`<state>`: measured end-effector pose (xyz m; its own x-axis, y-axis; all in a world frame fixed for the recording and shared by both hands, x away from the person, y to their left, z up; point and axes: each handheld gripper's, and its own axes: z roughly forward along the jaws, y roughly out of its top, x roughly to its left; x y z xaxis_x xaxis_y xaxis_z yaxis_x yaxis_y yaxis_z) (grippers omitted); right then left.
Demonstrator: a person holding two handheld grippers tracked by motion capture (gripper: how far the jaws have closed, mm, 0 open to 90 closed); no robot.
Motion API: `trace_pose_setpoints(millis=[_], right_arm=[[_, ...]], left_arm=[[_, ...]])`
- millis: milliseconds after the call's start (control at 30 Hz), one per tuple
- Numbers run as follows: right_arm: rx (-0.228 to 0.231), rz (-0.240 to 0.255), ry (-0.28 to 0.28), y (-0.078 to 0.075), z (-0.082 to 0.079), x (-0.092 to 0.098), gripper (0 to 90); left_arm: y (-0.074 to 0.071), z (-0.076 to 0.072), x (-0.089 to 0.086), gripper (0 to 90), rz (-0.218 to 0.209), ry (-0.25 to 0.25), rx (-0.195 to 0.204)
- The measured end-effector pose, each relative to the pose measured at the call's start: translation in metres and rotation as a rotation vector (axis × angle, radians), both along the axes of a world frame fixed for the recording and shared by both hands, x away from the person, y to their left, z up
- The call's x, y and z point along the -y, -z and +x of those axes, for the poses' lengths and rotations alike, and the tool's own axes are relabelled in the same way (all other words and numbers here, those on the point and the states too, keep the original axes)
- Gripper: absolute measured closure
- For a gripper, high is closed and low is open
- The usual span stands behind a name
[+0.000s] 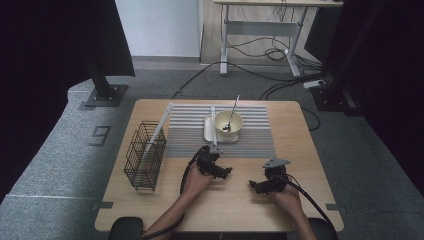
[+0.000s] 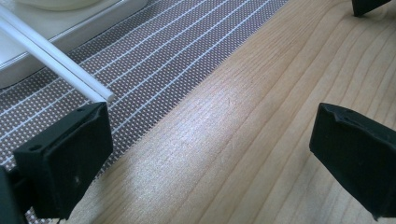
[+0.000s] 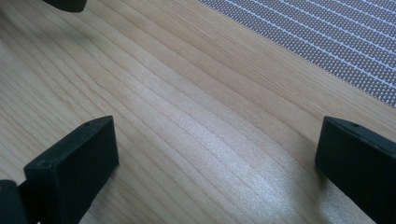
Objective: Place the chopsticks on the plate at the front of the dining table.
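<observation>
Both my tools rest spread and empty on the wooden counter [image 1: 150, 210], short of the striped mat.

Just ahead of my left tool [image 2: 210, 144] lie two thin white chopsticks [image 2: 56, 60], side by side, tips on the mat [image 2: 187, 42], leaning on a white tray [image 1: 208, 131] holding a cream bowl [image 1: 228, 122] with a spoon [image 1: 231, 116]. My right tool [image 3: 215, 168] faces bare wood.

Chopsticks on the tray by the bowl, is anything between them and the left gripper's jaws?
Nothing visible is. In the left gripper view the white chopsticks end just beyond the left gripper, with only bare striped mat and wooden table between. Its jaws stand wide open and empty.
</observation>
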<state>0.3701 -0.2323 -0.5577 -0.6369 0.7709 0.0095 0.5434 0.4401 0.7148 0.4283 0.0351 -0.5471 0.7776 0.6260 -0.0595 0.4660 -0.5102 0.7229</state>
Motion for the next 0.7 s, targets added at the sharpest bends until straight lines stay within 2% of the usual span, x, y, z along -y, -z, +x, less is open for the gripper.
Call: trace_pose_setpoints(millis=[200, 333, 433, 700], right_arm=[[0.000, 0.000, 0.000, 0.0000, 0.0000, 0.0000, 0.0], [0.000, 0.000, 0.000, 0.0000, 0.0000, 0.0000, 0.0], [0.000, 0.000, 0.000, 0.0000, 0.0000, 0.0000, 0.0], [0.000, 0.000, 0.000, 0.0000, 0.0000, 0.0000, 0.0]], left_arm=[[0.0008, 0.0012, 0.0004, 0.0, 0.006, -0.002, 0.002], [-0.0009, 0.0006, -0.0014, 0.0, -0.010, -0.016, 0.012], [-0.0011, 0.0046, -0.0024, 0.0, -0.021, -0.031, -0.006], [-0.0002, 0.0081, 0.0013, 0.0, 0.002, -0.025, -0.006]])
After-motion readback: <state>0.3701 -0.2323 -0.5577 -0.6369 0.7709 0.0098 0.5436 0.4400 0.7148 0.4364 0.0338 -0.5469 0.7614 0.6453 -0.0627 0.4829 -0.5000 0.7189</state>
